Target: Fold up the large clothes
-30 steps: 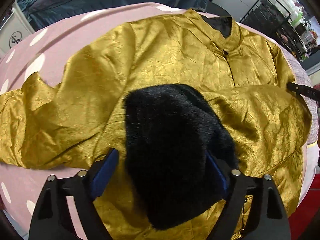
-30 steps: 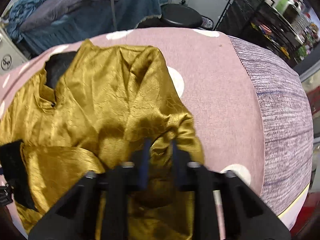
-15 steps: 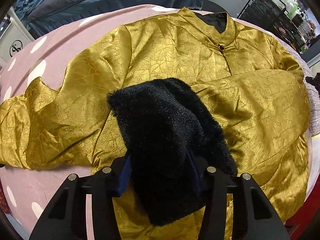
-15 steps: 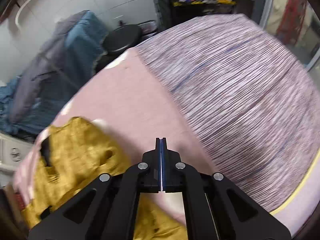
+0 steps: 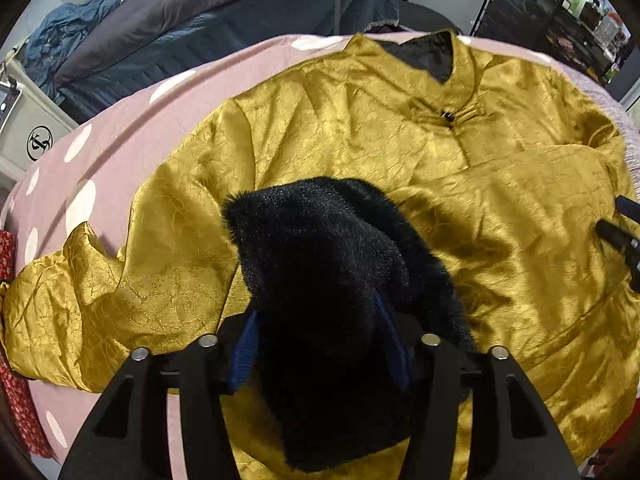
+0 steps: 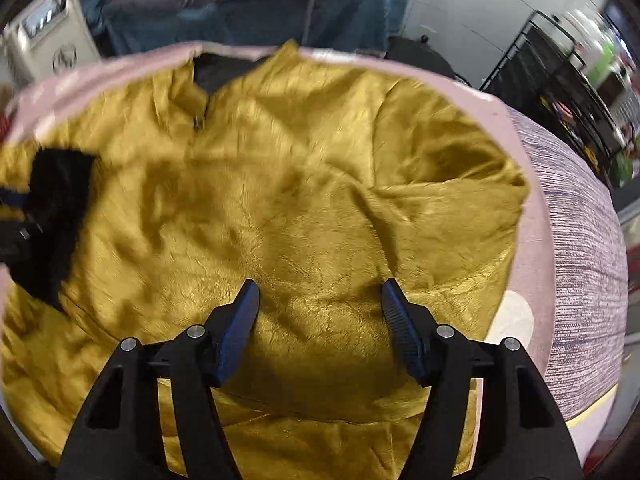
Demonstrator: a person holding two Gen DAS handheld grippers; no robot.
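We have a gold satin jacket [image 5: 360, 128] spread front-up across the pink polka-dot bedcover [image 5: 120, 120], its mandarin collar [image 5: 452, 68] at the far edge and the hem toward us. One sleeve [image 5: 520, 200] already lies folded across the chest on the right; the other sleeve [image 5: 100, 280] stretches out flat to the left, its cuff near the left edge of the cover.

Our left gripper [image 5: 320, 344] is clamped on a thick wad of the black fur lining [image 5: 320, 260], the blue pads pressed into the pile on either side — so we are holding a turned-back piece of the near hem or front panel, lifted over the jacket's middle. Our right gripper [image 6: 320, 320] hangs just above the gold cloth on the right half, its jaws spread wide and holding nothing; whether the tips touch the fabric we cannot tell, as that view is blurred.

We judge the step in hand to be the fold of the lower part, with the left sleeve not yet brought in. The next move calls for the right gripper to close on the near hem at its own side, level with the left grasp — then both can carry the edge toward the collar together, keeping the slippery satin from skewing.
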